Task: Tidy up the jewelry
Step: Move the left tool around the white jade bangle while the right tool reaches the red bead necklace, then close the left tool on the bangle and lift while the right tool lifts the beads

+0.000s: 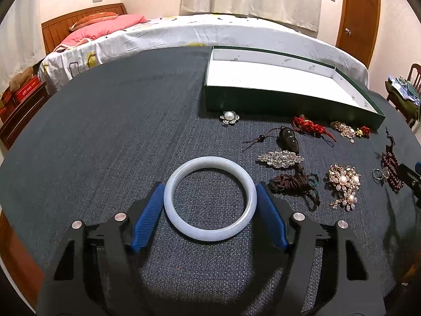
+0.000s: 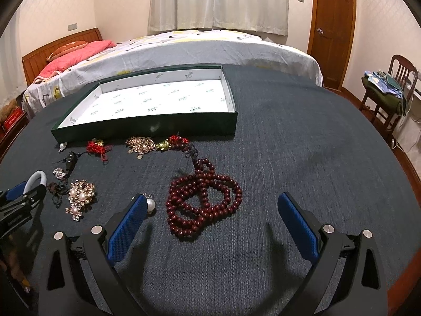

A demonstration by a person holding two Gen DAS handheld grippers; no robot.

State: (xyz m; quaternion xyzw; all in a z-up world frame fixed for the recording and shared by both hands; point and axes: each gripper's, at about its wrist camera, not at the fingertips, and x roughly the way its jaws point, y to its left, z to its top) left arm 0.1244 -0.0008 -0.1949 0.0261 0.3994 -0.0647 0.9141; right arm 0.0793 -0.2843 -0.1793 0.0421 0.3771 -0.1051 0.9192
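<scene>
My left gripper [image 1: 210,205] sat low over the counter [image 1: 105,131] with the pale jade bangle [image 1: 210,199] lying flat between its jaws. The blue pads [image 1: 147,216] stood just at the ring's outer rim on either side, so close that I could not tell whether they pressed on it or only bracketed it. I had straddled it across its full width because a smooth hoop like that would likely slip from any narrower bite.

Ahead and to the right of those jaws waited the green tray [image 1: 263,100], white-lined and bare inside, surely the bangle's destination. The other pieces lay between: a pearl flower brooch [image 1: 229,118] just before the tray wall, a dark pendant [image 1: 289,139], a crystal brooch [image 1: 281,158], a gold pearl brooch [image 1: 344,184], a tangle of brown cord [image 1: 294,184] just right of my right-hand pad.

My right gripper [image 2: 213,223] hung with jaws wide apart and nothing in them, the red bead necklace [image 2: 204,200] heaped just ahead between the pads, a pearl earring [image 2: 150,204] touching the tip of the left one. I judged it parked there to take the beads once the bangle was handled.
</scene>
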